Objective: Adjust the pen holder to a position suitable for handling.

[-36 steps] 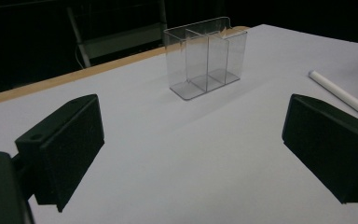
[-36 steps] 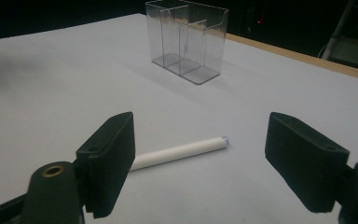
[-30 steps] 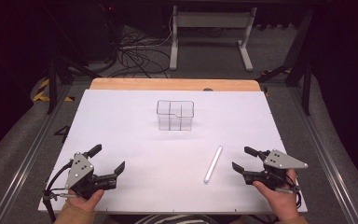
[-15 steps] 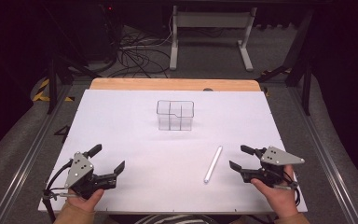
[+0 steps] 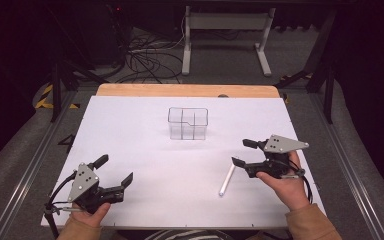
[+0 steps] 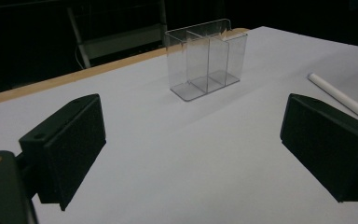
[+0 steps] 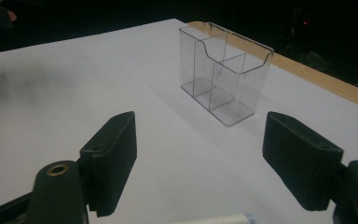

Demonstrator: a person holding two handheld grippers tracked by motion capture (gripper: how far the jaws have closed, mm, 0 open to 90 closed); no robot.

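Note:
A clear plastic holder (image 5: pixel 188 123) with compartments stands upright on the white table top (image 5: pixel 145 150), toward the back middle; it also appears as the holder (image 6: pixel 206 58) and the holder (image 7: pixel 223 72). A white pen-like stick (image 5: pixel 226 180) lies on the table at the front right, its end seen as the stick (image 6: pixel 342 99) and the stick (image 7: pixel 226 218). My right gripper (image 5: pixel 244 152) is open, just right of and above the stick's far end, nothing between its jaws. My left gripper (image 5: pixel 114 170) is open near the front left, holding nothing.
A wooden strip (image 5: pixel 185 90) edges the table's far side. Behind it stand a white frame's legs (image 5: pixel 225 35) and loose cables (image 5: pixel 145 55) on the floor. Metal rails (image 5: pixel 35 155) run along both sides of the table.
My right gripper has moved left and forward toward the white stick's upper end. The left gripper, the stick and the holder have stayed put.

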